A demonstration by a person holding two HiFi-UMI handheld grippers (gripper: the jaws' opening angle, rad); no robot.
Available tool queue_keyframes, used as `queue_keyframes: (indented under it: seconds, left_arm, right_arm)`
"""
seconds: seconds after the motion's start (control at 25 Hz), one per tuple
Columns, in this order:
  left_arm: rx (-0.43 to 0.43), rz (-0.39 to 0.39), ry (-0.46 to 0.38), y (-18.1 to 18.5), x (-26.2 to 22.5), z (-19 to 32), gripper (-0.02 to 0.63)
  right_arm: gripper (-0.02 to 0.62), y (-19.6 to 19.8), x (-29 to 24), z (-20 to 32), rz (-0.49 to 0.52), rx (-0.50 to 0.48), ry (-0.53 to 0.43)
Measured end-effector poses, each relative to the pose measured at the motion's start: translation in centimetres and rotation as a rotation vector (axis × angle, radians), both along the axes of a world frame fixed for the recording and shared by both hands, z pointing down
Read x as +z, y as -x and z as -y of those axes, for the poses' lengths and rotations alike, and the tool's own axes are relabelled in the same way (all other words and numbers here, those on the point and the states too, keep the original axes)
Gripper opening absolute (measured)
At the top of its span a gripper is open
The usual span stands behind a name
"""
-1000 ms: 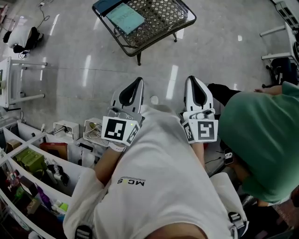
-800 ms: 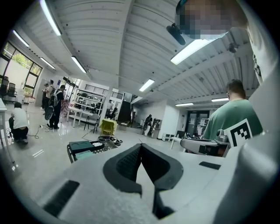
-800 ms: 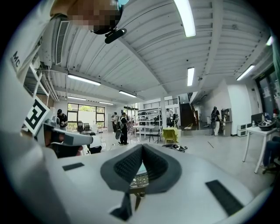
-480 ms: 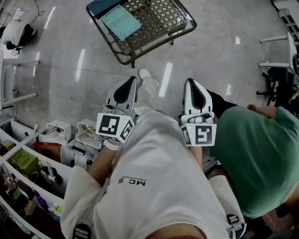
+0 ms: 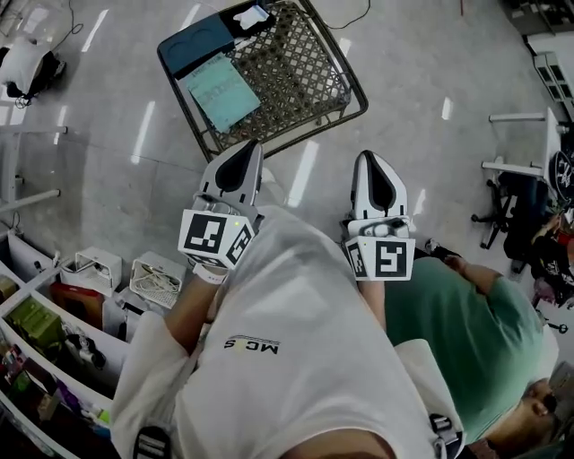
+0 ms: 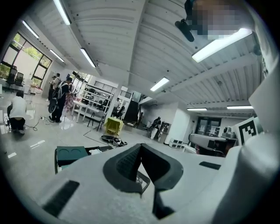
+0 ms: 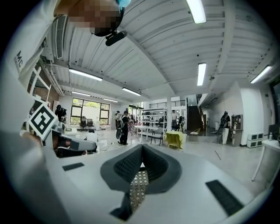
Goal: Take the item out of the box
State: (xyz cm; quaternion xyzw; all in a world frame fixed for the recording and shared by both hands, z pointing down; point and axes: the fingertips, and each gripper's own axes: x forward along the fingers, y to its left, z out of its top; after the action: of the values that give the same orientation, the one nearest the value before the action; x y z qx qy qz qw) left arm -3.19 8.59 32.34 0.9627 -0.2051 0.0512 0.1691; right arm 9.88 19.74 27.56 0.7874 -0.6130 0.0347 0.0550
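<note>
I hold both grippers in front of my white shirt, pointing forward over the floor. My left gripper (image 5: 251, 151) has its jaws together at the tips and nothing between them; it shows the same in the left gripper view (image 6: 140, 145). My right gripper (image 5: 369, 158) is shut and empty too, as the right gripper view (image 7: 141, 147) shows. Just ahead stands a low wire-mesh table (image 5: 305, 67) that carries a light blue sheet (image 5: 224, 91), a dark teal tray (image 5: 193, 43) and a small white thing (image 5: 251, 14). Two open white boxes (image 5: 154, 280) sit on the floor at my left.
A person in a green top (image 5: 466, 332) crouches at my right. White shelving (image 5: 36, 332) full of small goods runs along the lower left. Chair and table legs (image 5: 516, 193) stand at the right edge. People and tables fill the far hall (image 7: 122, 127).
The wire-mesh table has come nearer, now just beyond the left gripper's tips. The person in green has slid toward the lower right. Both grippers stay shut and keep their place.
</note>
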Motion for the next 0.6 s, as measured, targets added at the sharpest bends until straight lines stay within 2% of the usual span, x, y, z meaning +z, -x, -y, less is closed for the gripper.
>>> queue_keyframes:
  seconds: [0.12,0.32,0.52,0.6]
  left_arm:
    - [-0.01,-0.004,0.022,-2.6,-0.2,2.4,0.025]
    - [-0.043,-0.011,-0.003,-5.4,-2.3,4.9,0.025]
    - [-0.142,-0.007,0.009,-5.5,-1.8,7.1,0.025]
    - [-0.161,0.026,0.012,-5.8,-1.0,8.1,0.025]
  right_arm:
    - [0.017,-2.7,-0.7,2.7,0.008,-0.009,-0.016]
    - [0.017,-5.7,-0.8,6.7,0.042,-0.042,-0.016]
    - [0.017,-5.8,1.8,11.7,0.08,-0.174,0.026]
    - [0.017,-6.1,2.7,14.1,0.088,-0.233,0.032]
